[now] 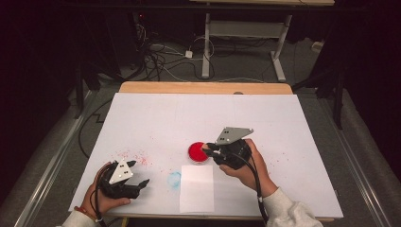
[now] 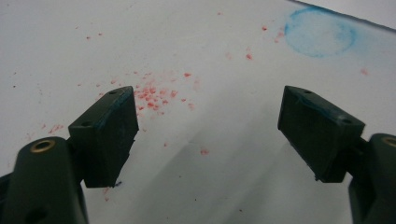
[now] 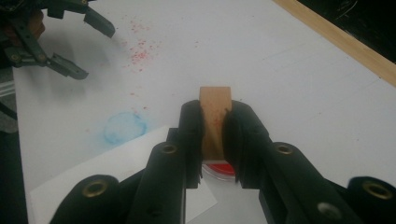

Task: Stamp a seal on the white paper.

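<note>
Your right tool (image 3: pixel 215 140) is clamping a flat wooden block (image 3: pixel 215 116) above the round red dish (image 1: pixel 197 152); your left tool (image 2: pixel 208 121) is resting, jaws wide apart, empty, on the white counter (image 1: pixel 283 123).

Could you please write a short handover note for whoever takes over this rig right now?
Right gripper: shut on a small wooden block, held over the red ink pad near the table's middle.
Left gripper: open, empty, above the white sheet covering the table, over scattered red specks.
A blue ring smudge lies beside a small white paper at the near edge.
Done: block gripped, apparently a stamp at the pad; paper unmarked.
Left, probably: press the block on the small paper.
</note>
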Tool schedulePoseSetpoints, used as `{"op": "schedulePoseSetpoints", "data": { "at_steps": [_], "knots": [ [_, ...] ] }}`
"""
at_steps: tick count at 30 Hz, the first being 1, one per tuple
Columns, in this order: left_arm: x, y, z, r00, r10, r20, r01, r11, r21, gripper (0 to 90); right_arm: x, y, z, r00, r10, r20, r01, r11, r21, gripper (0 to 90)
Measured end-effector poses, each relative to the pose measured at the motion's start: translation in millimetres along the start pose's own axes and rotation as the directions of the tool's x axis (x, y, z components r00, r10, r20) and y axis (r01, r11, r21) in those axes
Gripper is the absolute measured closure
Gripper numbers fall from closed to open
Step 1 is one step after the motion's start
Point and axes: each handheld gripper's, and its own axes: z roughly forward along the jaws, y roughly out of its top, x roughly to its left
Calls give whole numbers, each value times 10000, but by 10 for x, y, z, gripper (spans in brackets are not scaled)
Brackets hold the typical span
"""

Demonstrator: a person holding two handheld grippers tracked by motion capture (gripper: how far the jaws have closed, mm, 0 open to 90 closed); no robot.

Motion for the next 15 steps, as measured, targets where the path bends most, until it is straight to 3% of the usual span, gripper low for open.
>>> {"op": "schedulePoseSetpoints", "data": {
  "at_steps": [15],
  "knots": [
    [-14,4,4,9999,106,26,-106,9999,61,194,223,-115,38,9979,-541,-359,549,9983,217,760]
  ]
}}
